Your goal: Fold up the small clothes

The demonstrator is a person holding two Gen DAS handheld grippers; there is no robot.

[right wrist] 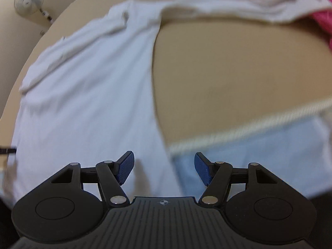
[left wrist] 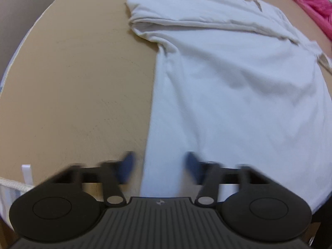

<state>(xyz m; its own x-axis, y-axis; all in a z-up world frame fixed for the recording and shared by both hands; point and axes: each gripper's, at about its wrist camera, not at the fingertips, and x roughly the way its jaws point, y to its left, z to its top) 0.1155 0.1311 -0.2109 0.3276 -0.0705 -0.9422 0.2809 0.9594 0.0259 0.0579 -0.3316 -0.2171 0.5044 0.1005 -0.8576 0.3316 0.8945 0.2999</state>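
Observation:
A white T-shirt (left wrist: 228,83) lies spread flat on a tan table (left wrist: 72,83). Its left sleeve is folded over at the top. My left gripper (left wrist: 159,166) is open, its blue pads straddling the shirt's near left edge just above the cloth. In the right wrist view the same shirt (right wrist: 89,87) fills the left half, with its right sleeve stretched out at the top. My right gripper (right wrist: 164,166) is open and empty over the shirt's near right edge.
A pink cloth (left wrist: 311,2) lies at the table's far right; it also shows in the right wrist view (right wrist: 323,20). The table edge has a white cord trim (right wrist: 249,124) over light blue cloth (right wrist: 259,159). A wall fan (right wrist: 29,0) hangs beyond.

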